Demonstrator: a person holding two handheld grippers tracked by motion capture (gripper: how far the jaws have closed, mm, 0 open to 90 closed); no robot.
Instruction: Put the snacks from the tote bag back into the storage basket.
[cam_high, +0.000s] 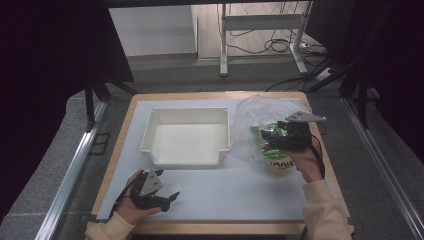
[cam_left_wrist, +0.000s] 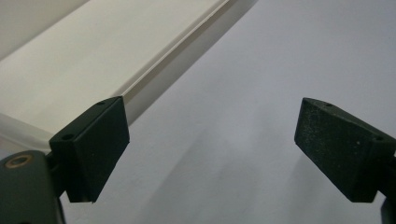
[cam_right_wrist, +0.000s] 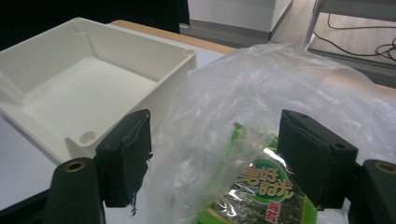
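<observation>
From above, the white bin (cam_high: 186, 136) sits mid-worktop (cam_high: 215, 200) with nothing in it, and to its right lies a crumpled clear plastic bag (cam_high: 260, 125) with green snack packets (cam_high: 270, 142) inside; the right tongs (cam_high: 278, 137) reach into the heap of film from the near side, while the left tongs (cam_high: 167, 197) rest low on the white sheet just in front of the bin, well apart from the bag. Along the left tongs' own camera, both pads (cam_left_wrist: 93, 149) stand wide apart over bare sheet, gripping nothing, with the bin's outer wall (cam_left_wrist: 107, 60) running past on the left. Along the right tongs' camera, the jaws are spread on either side of the bag (cam_right_wrist: 261, 93), a green seaweed packet (cam_right_wrist: 261, 191) showing through the film between them, the bin (cam_right_wrist: 84, 93) just beside; I cannot tell whether either pad touches the plastic. By my reckoning the work has barely begun: no packet is out of the bag, none is in the bin, and the first grasp is not yet closed.
</observation>
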